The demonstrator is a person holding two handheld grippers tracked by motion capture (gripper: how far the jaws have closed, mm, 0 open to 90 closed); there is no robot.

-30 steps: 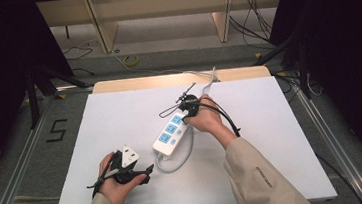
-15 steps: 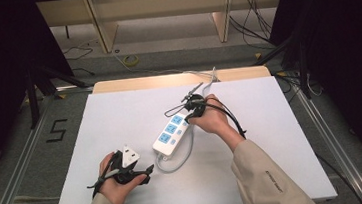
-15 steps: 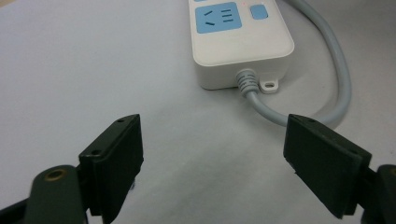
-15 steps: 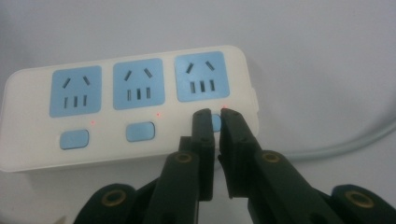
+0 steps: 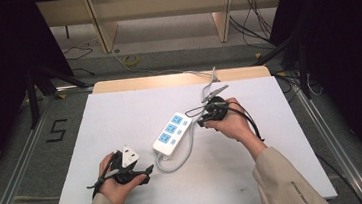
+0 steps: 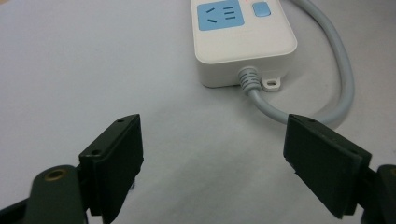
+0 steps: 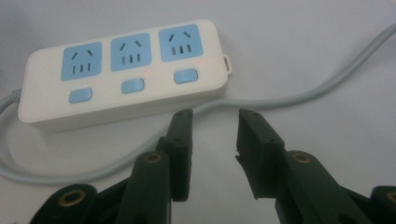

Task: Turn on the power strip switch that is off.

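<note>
A white power strip (image 5: 172, 134) with three blue sockets lies at an angle in the middle of the white table (image 5: 120, 113). Its grey cable (image 5: 177, 165) loops from the near end and runs back past my right hand. My left gripper (image 5: 149, 174) rests low near the table's front, pointing at the strip's cable end (image 6: 243, 42); its jaws (image 6: 212, 126) stand wide open with nothing between them. My right gripper (image 5: 201, 117) sits just right of the strip's far end. In the right gripper view the strip (image 7: 126, 70) lies beyond the open gripper (image 7: 215, 116), with the cable (image 7: 299, 93) between.
A wooden strip (image 5: 132, 84) borders the table's far edge, where the grey cable (image 5: 213, 79) runs off. Metal rails (image 5: 19, 163) flank the table on the floor. Bare white surface spreads left of the strip and along the right side.
My right gripper has drawn back to the right, away from the strip's far end. The left gripper and the strip have stayed put.
</note>
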